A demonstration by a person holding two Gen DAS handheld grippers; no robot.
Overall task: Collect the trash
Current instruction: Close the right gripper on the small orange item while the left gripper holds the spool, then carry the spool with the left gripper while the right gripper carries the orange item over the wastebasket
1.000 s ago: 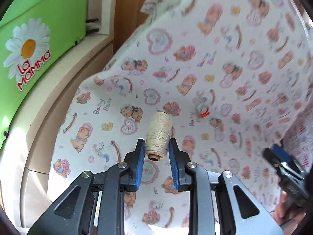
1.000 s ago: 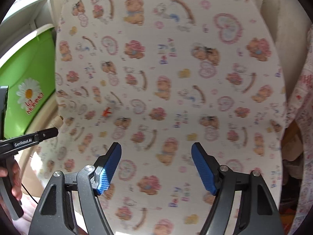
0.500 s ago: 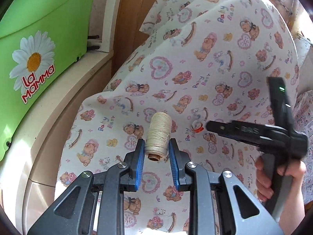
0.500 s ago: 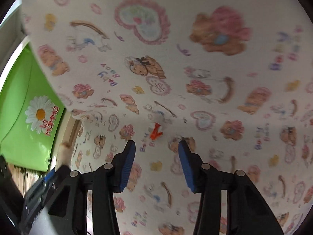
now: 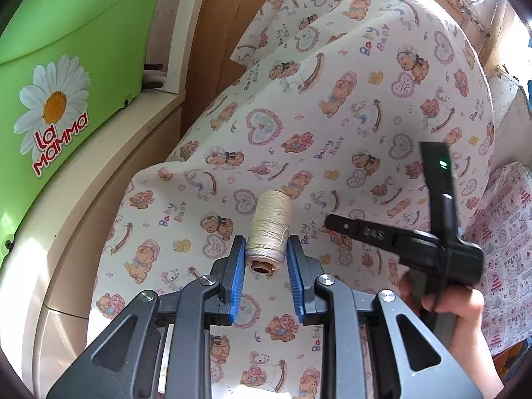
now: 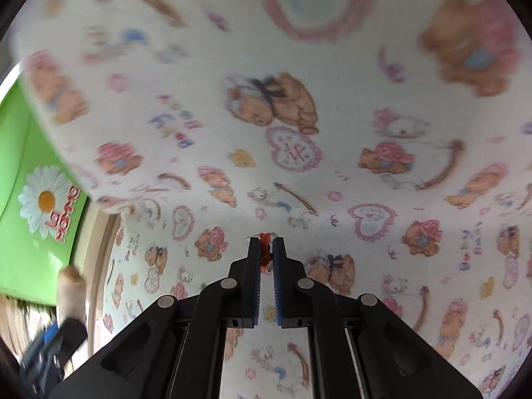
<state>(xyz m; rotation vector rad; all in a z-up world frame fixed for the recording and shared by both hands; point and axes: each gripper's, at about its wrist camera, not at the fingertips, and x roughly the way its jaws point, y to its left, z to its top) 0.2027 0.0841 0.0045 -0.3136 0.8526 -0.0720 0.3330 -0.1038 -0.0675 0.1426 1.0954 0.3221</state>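
We keep the left tool (image 5: 266,259) clamped on the spool (image 5: 270,229), freeing the right tool (image 6: 266,249). Its jaws have just closed, pinching the red scrap (image 6: 265,241) on the cloth (image 6: 299,99) for collection.

Bright daylight; right view blurred, perhaps motion

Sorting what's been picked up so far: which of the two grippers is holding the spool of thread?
The left gripper: the cream spool of thread sits between its blue pads. The right gripper pinches only a small orange scrap.
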